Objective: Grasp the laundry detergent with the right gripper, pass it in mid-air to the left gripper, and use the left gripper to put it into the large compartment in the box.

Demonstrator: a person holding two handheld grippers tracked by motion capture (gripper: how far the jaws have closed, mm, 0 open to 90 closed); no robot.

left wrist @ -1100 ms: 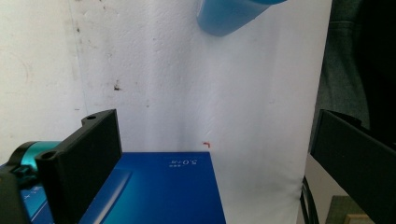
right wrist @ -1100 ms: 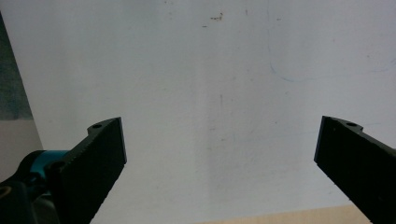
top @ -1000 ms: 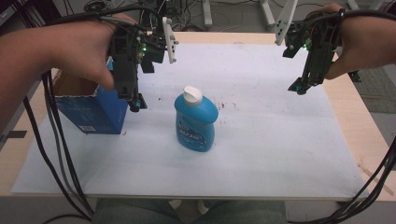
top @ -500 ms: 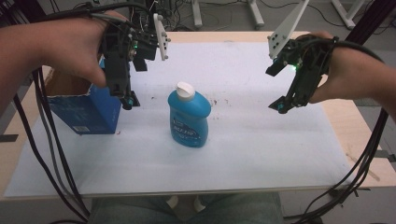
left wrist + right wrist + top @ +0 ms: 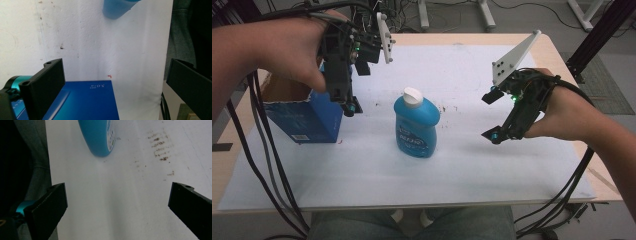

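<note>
Left gripper point(image 5: 346, 102): held aloft in left hand point(image 5: 294, 50), pointing down, 2 jaws spread wide. Right gripper point(image 5: 492, 114): held in right hand point(image 5: 562, 112), angled leftward and down, 2 jaws spread wide. Both forearms raised.

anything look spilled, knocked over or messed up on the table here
Nothing is spilled or toppled. The blue plastic bottle with a white cap stands upright, and the dark blue cardboard box sits open-topped to its left. The only blemish is a patch of small brown specks on the white paper sheet, just right of the bottle; they look like dried stains.
</note>
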